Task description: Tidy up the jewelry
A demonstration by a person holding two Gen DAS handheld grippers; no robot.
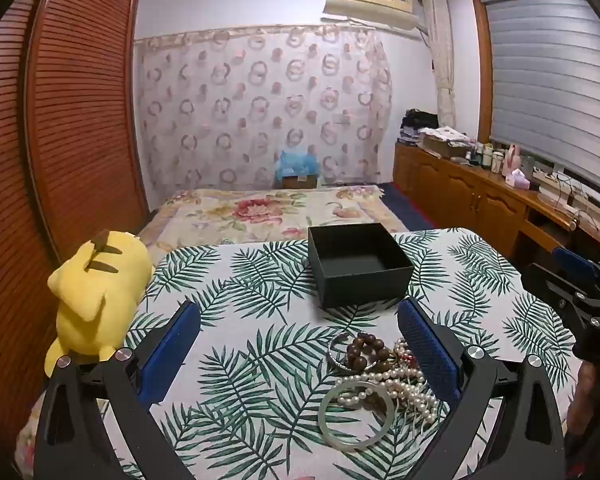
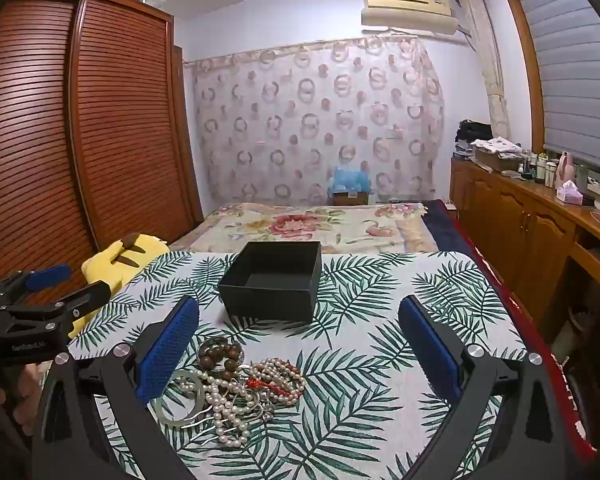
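A pile of jewelry [image 1: 384,380] lies on the leaf-print table: a pale green bangle [image 1: 356,416], a brown wooden bead bracelet [image 1: 366,352], a silver bangle [image 1: 336,354] and pearl strands [image 1: 412,392]. It also shows in the right wrist view [image 2: 236,392]. An open, empty black box [image 1: 358,264] stands behind it, also in the right wrist view [image 2: 272,280]. My left gripper [image 1: 300,320] is open and empty, its right finger beside the pile. My right gripper [image 2: 300,320] is open and empty, its left finger beside the pile.
A yellow plush toy [image 1: 96,292] lies at the table's left edge. A bed with a floral cover [image 1: 268,212] lies beyond the table. A wooden wardrobe [image 1: 60,120] stands on the left, a cluttered wooden counter [image 1: 480,184] on the right.
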